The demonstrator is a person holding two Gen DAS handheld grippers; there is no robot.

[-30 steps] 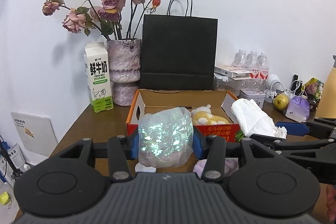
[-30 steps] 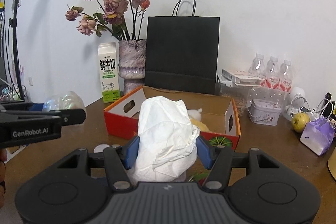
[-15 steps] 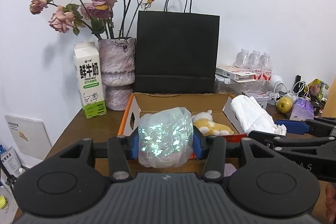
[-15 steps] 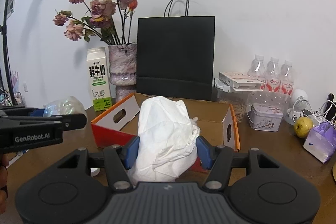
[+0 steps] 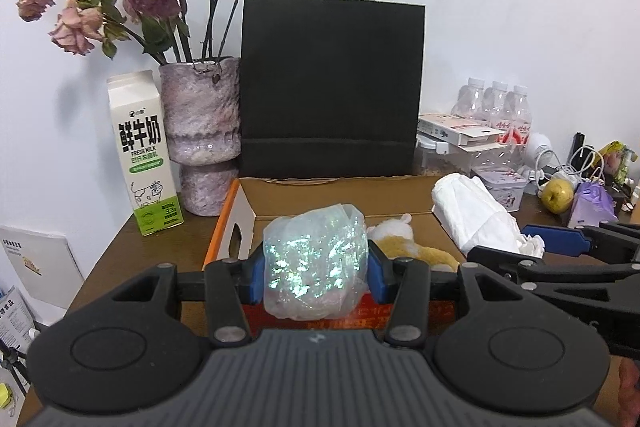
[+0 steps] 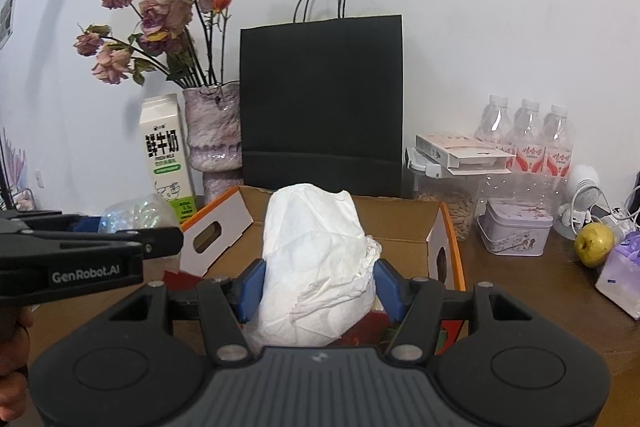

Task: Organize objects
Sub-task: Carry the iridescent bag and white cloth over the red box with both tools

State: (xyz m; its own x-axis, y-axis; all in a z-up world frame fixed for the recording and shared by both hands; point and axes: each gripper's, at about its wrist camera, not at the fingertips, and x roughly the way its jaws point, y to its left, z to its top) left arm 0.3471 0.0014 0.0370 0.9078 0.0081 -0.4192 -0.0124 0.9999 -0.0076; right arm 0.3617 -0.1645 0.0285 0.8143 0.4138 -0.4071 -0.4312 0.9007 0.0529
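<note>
My left gripper (image 5: 316, 273) is shut on a clear plastic bag of iridescent flakes (image 5: 316, 267), held over the near wall of an open cardboard box (image 5: 240, 215) with orange edges. My right gripper (image 6: 318, 289) is shut on a crumpled white paper bundle (image 6: 316, 267) above the same box (image 6: 400, 223). A white and yellow plush toy (image 5: 412, 247) lies inside the box. In the left wrist view the right gripper (image 5: 532, 247) and its white bundle (image 5: 476, 215) show at the right. In the right wrist view the left gripper (image 6: 120, 233) and its bag (image 6: 132, 213) show at the left.
Behind the box stand a black paper bag (image 5: 332, 87), a purple vase of dried roses (image 5: 200, 131) and a milk carton (image 5: 142, 155). To the right are water bottles (image 6: 528, 139), a clear jar (image 6: 444, 203), a tin (image 6: 514, 227), an apple (image 6: 594, 243) and a purple pouch (image 6: 624, 275).
Both grippers have moved forward toward the box with their loads. The box, bag and vase look larger and nearer; the loads now hang over the box.
</note>
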